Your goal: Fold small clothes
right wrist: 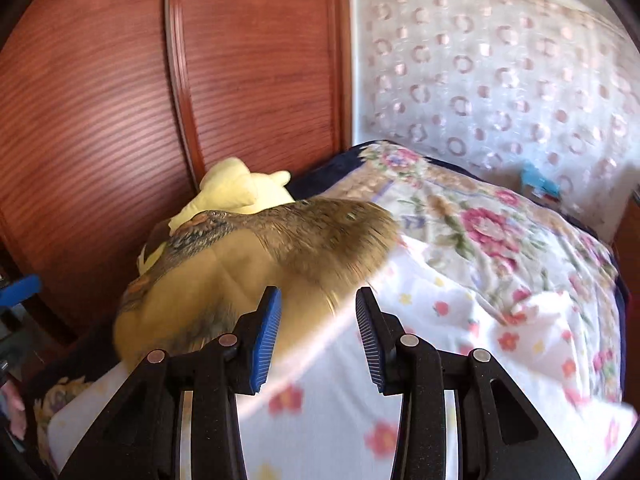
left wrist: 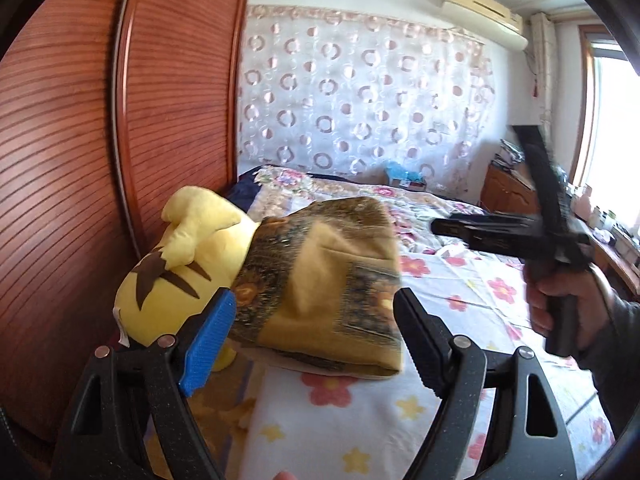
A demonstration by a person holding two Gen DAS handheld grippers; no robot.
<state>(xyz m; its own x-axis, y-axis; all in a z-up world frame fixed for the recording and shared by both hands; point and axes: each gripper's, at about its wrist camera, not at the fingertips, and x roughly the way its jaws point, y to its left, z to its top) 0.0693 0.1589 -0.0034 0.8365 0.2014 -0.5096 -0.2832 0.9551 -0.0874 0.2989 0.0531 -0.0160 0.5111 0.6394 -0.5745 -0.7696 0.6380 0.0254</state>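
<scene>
A folded mustard and brown patterned garment [left wrist: 328,288] [right wrist: 224,272] lies on the flowered sheet [left wrist: 360,420], leaning against a yellow plush toy [left wrist: 176,276] [right wrist: 236,192]. My left gripper [left wrist: 316,336] is open wide just in front of the garment, and its pads are not touching the cloth. In the right wrist view my right gripper [right wrist: 318,320] is open, with only a blurred sheet [right wrist: 320,400] showing between its blue pads [right wrist: 266,340]. In the left wrist view the right gripper [left wrist: 472,232] hovers over the bed to the right, held by a hand [left wrist: 560,300].
A ribbed red-brown wooden panel [left wrist: 80,160] rises close on the left behind the plush toy. A crumpled floral quilt [right wrist: 500,232] covers the far part of the bed. Behind it hangs a white curtain with rings [left wrist: 360,92]. A wooden desk [left wrist: 512,192] stands at the right.
</scene>
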